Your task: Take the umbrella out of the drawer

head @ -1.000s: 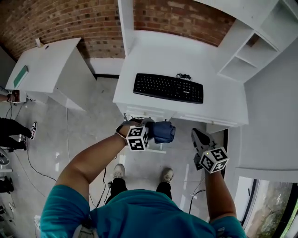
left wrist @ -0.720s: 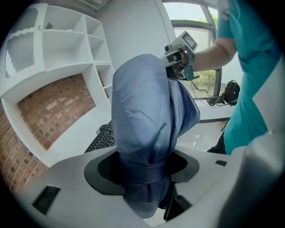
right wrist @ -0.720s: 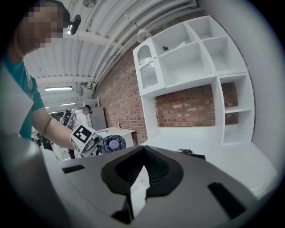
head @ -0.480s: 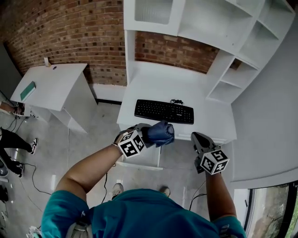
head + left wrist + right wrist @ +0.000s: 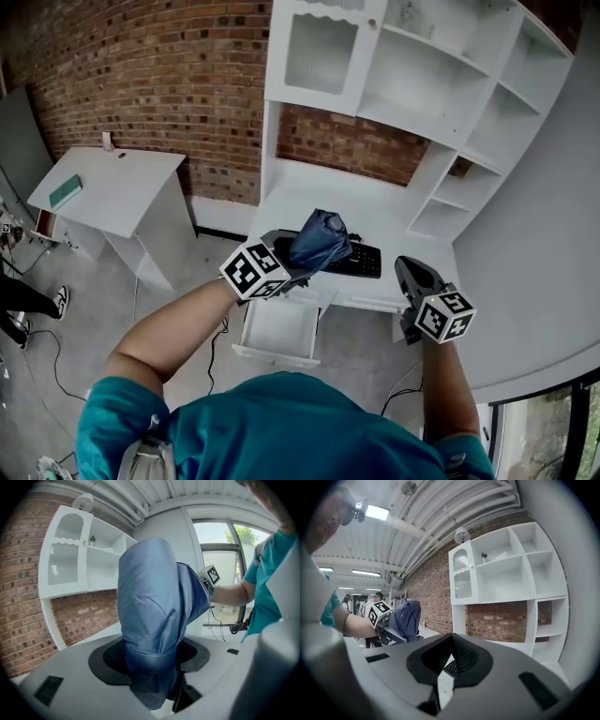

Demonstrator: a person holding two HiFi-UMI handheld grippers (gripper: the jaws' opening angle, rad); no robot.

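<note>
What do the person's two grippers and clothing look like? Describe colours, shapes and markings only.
The left gripper and the right gripper are grey, tapering two-jaw tools with dark inner linings. Each carries a white cube printed with black square markers. The person wears a teal short-sleeved shirt, arms bare below the sleeves.
</note>
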